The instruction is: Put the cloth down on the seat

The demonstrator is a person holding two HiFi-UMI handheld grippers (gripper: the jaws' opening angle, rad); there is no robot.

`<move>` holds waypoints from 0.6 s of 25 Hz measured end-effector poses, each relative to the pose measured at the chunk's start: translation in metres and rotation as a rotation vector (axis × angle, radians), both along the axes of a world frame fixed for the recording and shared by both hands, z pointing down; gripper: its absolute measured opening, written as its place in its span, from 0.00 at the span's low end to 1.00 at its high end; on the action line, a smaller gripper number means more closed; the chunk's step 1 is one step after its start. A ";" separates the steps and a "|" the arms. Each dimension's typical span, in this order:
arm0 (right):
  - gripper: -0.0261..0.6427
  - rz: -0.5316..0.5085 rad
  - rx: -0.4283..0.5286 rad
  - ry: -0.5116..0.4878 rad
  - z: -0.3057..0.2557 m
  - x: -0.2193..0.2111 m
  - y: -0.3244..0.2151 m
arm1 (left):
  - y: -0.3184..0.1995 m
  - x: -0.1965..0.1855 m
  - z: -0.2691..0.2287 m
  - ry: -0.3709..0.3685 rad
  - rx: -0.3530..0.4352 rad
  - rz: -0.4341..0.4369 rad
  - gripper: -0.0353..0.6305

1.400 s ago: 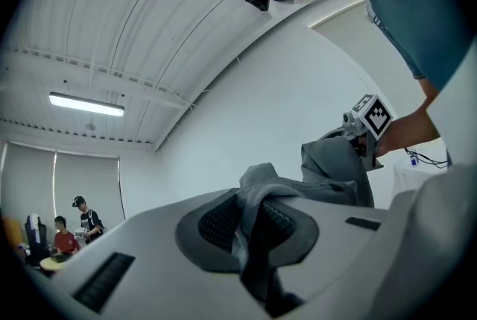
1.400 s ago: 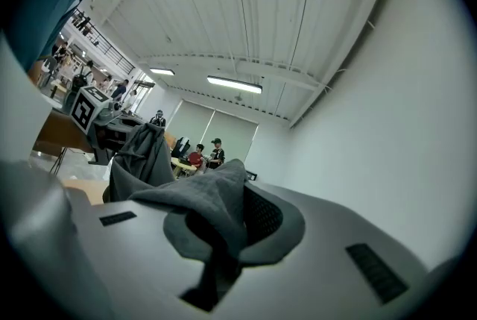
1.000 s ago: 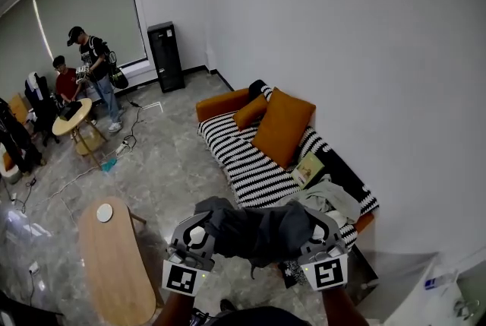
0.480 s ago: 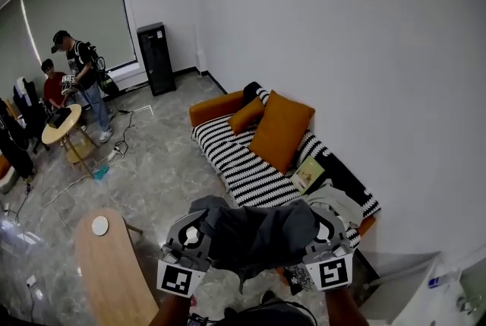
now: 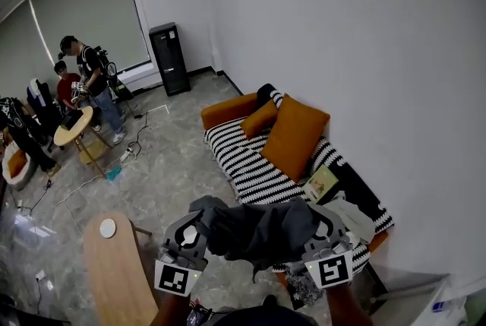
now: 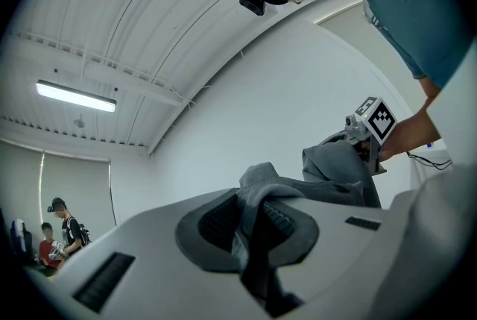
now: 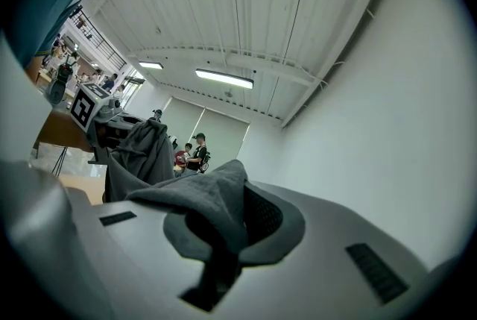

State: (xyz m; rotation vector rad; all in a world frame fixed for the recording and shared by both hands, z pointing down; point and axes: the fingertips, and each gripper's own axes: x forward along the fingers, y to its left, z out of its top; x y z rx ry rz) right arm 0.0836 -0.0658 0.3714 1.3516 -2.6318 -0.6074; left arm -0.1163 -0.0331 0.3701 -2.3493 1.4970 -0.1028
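A dark grey cloth [image 5: 258, 229] hangs stretched between my two grippers in the head view, in front of the sofa. My left gripper [image 5: 194, 235] is shut on one edge of the cloth [image 6: 257, 195], pinched between its jaws. My right gripper [image 5: 323, 233] is shut on the other edge of the cloth [image 7: 205, 199]. The sofa seat [image 5: 250, 169], striped black and white, lies just beyond the cloth. Both grippers point upward, so each gripper view shows mostly ceiling and wall.
Orange cushions [image 5: 292, 136] lean on the sofa back; a book [image 5: 320, 184] and a light garment [image 5: 353, 210] lie on its right end. A wooden oval table [image 5: 114, 271] stands at the lower left. Two people [image 5: 83, 81] stand by a round table at the far left.
The view has shifted slightly, and the sofa sits a little further right and lower in frame. The cloth stays held between both grippers in the same way.
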 end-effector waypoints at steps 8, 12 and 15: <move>0.09 -0.011 -0.017 -0.018 0.007 -0.009 -0.048 | -0.043 -0.013 0.010 -0.020 -0.026 -0.020 0.10; 0.09 0.022 -0.023 -0.009 0.006 -0.019 -0.073 | -0.071 -0.026 0.008 -0.006 -0.024 0.009 0.10; 0.09 0.051 -0.026 -0.015 0.002 -0.033 -0.086 | -0.090 -0.044 0.006 -0.003 -0.026 0.034 0.10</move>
